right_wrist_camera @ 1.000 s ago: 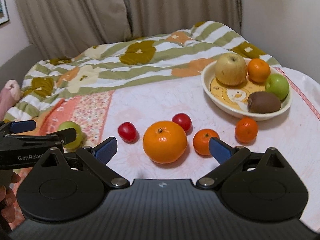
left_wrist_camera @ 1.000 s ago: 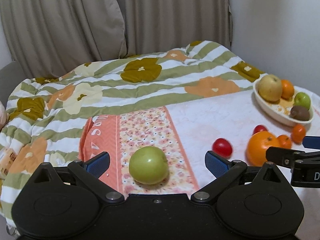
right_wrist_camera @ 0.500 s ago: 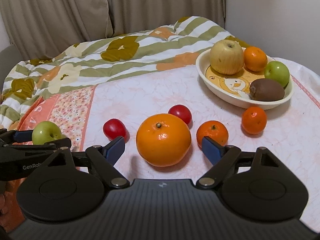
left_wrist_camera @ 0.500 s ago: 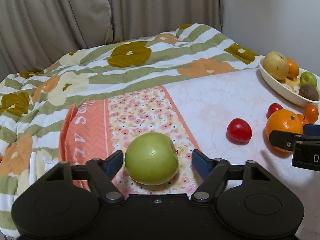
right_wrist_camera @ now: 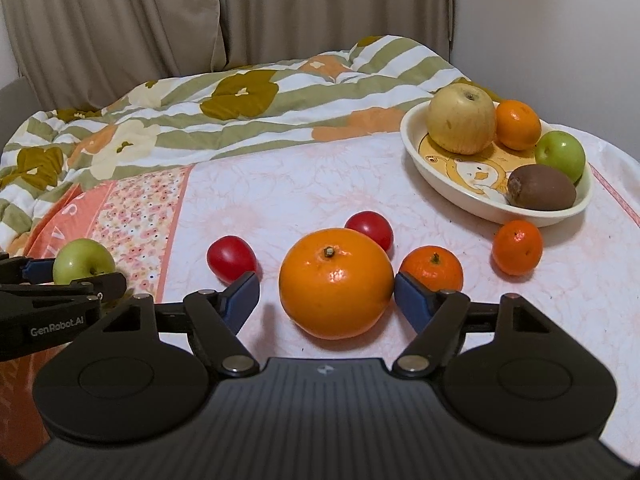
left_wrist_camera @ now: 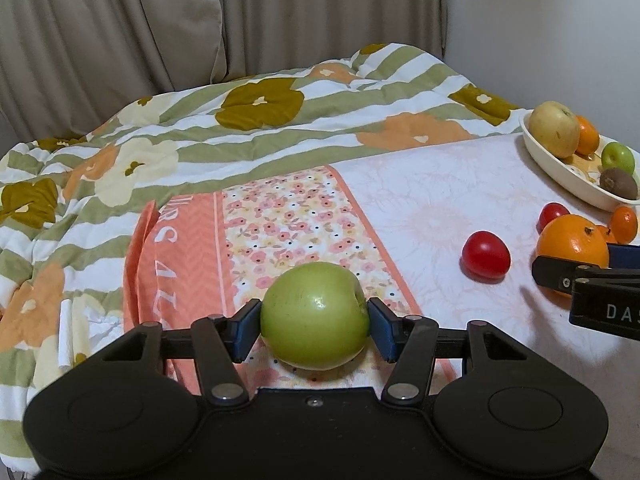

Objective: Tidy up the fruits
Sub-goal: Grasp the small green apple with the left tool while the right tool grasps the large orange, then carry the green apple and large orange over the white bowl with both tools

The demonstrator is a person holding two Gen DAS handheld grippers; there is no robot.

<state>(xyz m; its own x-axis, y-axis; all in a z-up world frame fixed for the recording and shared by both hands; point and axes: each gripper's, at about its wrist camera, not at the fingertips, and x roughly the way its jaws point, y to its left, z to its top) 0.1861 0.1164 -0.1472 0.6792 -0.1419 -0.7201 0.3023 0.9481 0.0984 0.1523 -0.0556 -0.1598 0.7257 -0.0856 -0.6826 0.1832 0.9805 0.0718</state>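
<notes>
My left gripper [left_wrist_camera: 314,322] is shut on a green apple [left_wrist_camera: 315,322] that rests on the floral cloth; it also shows in the right wrist view [right_wrist_camera: 83,261]. My right gripper [right_wrist_camera: 326,298] is open around a large orange [right_wrist_camera: 336,282], its right pad touching the fruit and its left pad a small gap away. The large orange also shows in the left wrist view [left_wrist_camera: 573,245]. A cream bowl [right_wrist_camera: 452,184] at the right holds a yellow apple [right_wrist_camera: 461,118], an orange, a small green apple and a kiwi.
Two red tomatoes [right_wrist_camera: 231,258] [right_wrist_camera: 369,230] and two small mandarins [right_wrist_camera: 432,268] [right_wrist_camera: 517,247] lie loose on the white cloth around the large orange. A striped flowered blanket [right_wrist_camera: 240,112] is bunched at the back. Curtains and a wall stand behind.
My left gripper moved forward and closed its fingers on the green apple. My right gripper moved forward and narrowed around the large orange.
</notes>
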